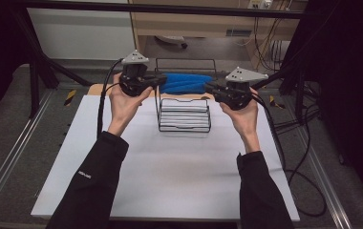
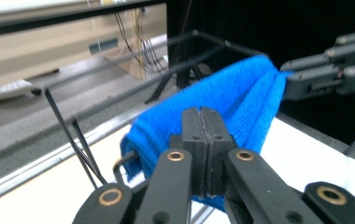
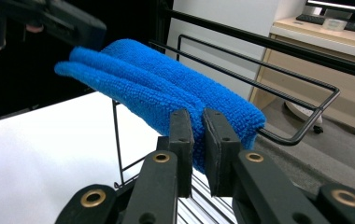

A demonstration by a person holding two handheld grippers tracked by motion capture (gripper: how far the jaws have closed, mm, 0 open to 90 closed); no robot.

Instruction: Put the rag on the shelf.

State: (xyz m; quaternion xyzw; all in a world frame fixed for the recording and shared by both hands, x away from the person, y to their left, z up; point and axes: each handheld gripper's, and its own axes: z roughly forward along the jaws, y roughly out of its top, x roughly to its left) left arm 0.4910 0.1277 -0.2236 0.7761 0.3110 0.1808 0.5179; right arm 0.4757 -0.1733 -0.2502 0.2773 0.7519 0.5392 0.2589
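High view: bare white table (image 1: 170, 176) nearest, then a black wire rack (image 1: 184, 114) toward its far edge. Over the rack's top rail hangs a folded, fuzzy blue cloth (image 1: 186, 82). The left gripper (image 1: 156, 80) pinches its left end, the right gripper (image 1: 212, 87) its right end, jaws nearly together.

A wire rack (image 1: 184, 114) stands on the surface (image 1: 170, 167) near the middle of its far edge. A folded cloth (image 1: 186, 82) lies across the rack's upper rear bar. The left gripper (image 1: 163, 80) sits at the cloth's left end, the right gripper (image 1: 209, 87) at its right end, rack between them.
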